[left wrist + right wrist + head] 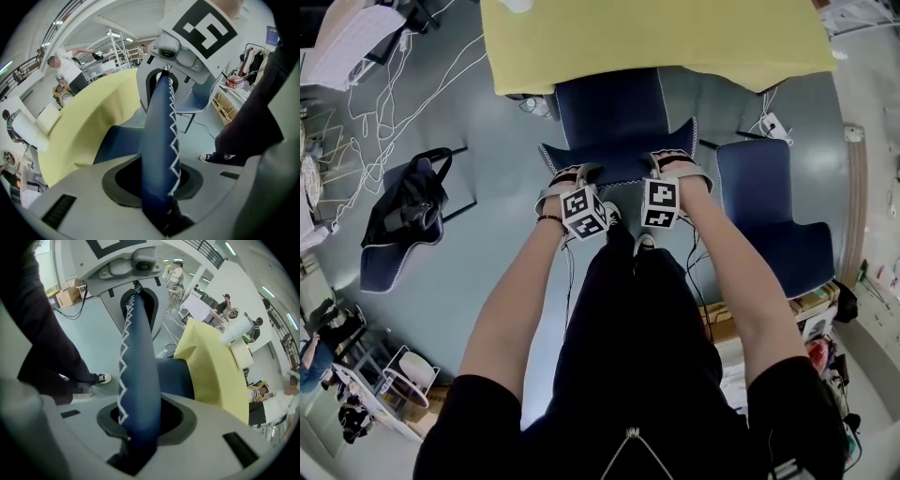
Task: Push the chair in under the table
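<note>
Chair backrest (619,161) sits gripped in left claw (570,178) and right claw (671,165) (each narrowly parted).

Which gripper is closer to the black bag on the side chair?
Left. The left gripper clamps the chair back at the end toward the black bag; the right gripper clamps the far end, away from it.

Chair (614,117): navy upholstery, white zigzag stitching along backrest edge. Upright, seat front under near edge of table (675,37), backrest outside. Table cover yellow.
</note>
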A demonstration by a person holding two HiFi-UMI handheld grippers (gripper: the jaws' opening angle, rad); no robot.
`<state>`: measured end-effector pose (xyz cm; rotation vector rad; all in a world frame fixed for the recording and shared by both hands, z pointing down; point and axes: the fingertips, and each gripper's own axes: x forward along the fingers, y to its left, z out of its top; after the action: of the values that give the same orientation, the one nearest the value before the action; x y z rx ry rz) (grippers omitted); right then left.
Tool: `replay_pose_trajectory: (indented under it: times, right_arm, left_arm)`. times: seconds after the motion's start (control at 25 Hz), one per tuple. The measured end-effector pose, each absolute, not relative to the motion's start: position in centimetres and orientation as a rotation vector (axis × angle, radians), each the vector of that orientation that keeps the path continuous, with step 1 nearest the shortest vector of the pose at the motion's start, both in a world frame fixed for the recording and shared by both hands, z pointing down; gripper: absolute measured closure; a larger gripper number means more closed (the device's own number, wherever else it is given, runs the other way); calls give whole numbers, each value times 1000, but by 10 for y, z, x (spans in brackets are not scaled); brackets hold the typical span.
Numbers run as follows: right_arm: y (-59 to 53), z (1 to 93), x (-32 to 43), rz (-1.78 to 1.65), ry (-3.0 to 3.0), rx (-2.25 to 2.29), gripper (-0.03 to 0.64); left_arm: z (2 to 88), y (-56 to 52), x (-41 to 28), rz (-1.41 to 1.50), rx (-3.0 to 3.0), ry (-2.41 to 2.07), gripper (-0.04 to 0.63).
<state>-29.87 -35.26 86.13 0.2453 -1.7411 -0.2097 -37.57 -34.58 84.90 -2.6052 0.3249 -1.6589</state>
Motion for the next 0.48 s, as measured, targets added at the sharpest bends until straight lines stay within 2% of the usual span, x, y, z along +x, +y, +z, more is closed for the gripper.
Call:
replay_pose_trajectory:
  times: [0.48]
  right_arm:
    - [-354,860,-297,-217,-1741,241,509]
  left_arm:
    - [848,-347,-374,-1655,-2604,321,495]
